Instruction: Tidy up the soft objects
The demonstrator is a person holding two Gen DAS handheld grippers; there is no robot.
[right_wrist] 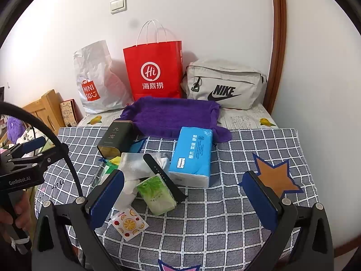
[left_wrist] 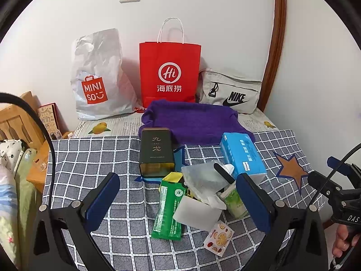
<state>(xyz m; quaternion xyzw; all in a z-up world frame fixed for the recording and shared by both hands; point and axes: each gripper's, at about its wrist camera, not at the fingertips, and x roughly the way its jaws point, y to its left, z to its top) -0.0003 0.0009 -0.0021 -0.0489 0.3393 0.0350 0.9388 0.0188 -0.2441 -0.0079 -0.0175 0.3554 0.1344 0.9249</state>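
In the left wrist view, the left claw (left_wrist: 178, 201) hangs spread wide and holds nothing, low in the frame over the clutter at centre: a green packet (left_wrist: 168, 210), crumpled plastic (left_wrist: 200, 178) and a blue tissue pack (left_wrist: 242, 155), apparently dumped together for sorting. The purple towel (left_wrist: 191, 119) lies spread behind them on the surface (left_wrist: 90, 158). In the right wrist view, the right claw (right_wrist: 183, 199) is likewise wide apart and empty, right of the pile, with the red bag (right_wrist: 153, 72) upright against the wall, probably as a container.
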